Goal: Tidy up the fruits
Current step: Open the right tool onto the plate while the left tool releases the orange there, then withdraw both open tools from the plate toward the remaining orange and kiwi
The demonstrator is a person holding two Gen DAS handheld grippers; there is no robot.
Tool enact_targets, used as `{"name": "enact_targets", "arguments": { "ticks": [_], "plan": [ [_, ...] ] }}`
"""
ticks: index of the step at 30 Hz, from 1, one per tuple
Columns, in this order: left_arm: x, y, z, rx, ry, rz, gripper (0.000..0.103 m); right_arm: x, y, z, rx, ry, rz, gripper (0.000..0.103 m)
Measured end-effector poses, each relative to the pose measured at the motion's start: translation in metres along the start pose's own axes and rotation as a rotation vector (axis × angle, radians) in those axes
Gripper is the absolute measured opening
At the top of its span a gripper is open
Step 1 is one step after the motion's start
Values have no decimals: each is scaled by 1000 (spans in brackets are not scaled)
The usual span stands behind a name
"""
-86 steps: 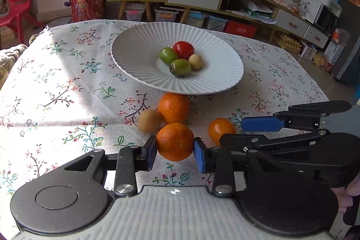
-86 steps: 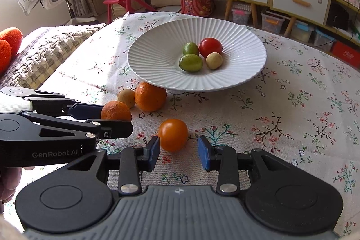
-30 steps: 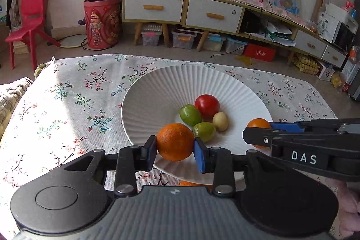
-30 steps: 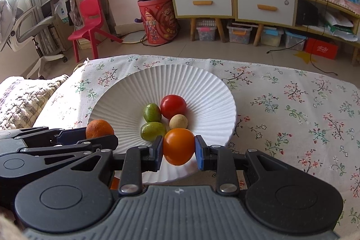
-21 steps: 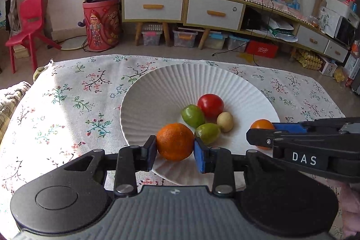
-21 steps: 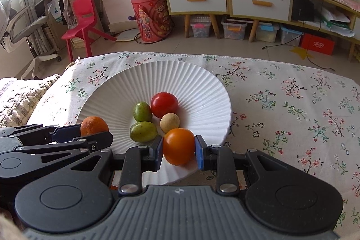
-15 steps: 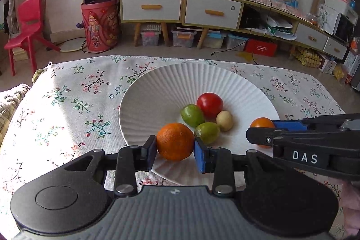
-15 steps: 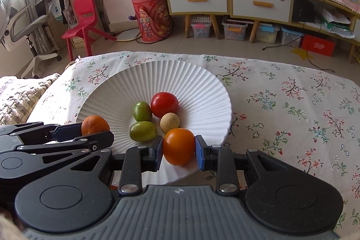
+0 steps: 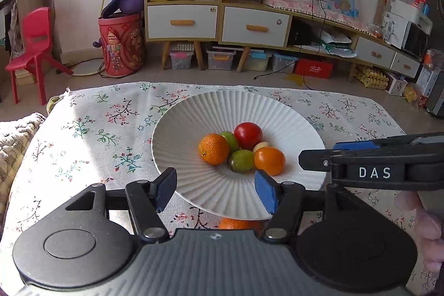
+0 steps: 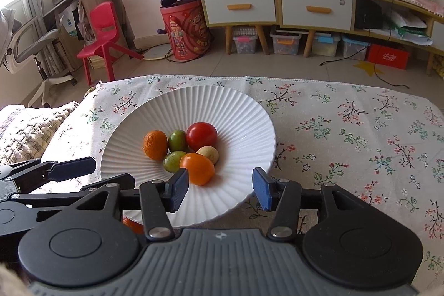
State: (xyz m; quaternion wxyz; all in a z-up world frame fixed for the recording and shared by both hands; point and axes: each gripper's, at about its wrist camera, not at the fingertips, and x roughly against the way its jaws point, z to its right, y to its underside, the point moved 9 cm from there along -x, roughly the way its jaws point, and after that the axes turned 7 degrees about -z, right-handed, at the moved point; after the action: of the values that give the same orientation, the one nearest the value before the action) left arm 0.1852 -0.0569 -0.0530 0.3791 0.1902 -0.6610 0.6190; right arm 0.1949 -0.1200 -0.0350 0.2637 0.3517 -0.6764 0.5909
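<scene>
Floral-cloth counter (image 9: 83, 135), both oranges just let go into the white plate (image 9: 194, 115)
Rough orange (image 9: 213, 149) and smooth orange (image 9: 269, 160) lie touching the green, red and pale fruit; draw both grippers straight back so nothing rolls. Left gripper (image 9: 216, 192) and right gripper (image 10: 219, 189) have just been opening, jaws spread, empty; another orange (image 9: 236, 224) waits under the rim

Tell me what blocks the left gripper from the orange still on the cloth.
The white plate does: that orange shows only as a sliver under the plate's near rim, straight below the left gripper, whose jaws have just been opening and hold nothing. It must come in under the rim.
</scene>
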Motion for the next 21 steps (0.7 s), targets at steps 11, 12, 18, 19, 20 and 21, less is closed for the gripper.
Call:
{"name": "enact_targets", "arguments": {
  "ticks": [11,12,18,19,20,21],
  "plan": [
    [19,9,-7,14,18,10,64,17,7,-7,46,-10,16,55],
    [20,10,-7,11,18,10,65,18,8,-7,50,-11,15,55],
    [23,21,-9,7,28,-7,71,21,14,-8,80,-3,20,62],
    [23,22,-9,7,29,-9,72,21,14,-8,83,-3,20,62],
    [24,24,-10,8,30,-10,73,22,15,-8,85,-4,19,63],
    [25,25,-11,9,31,-10,74,23,17,-8,87,-5,18,64]
  ]
}}
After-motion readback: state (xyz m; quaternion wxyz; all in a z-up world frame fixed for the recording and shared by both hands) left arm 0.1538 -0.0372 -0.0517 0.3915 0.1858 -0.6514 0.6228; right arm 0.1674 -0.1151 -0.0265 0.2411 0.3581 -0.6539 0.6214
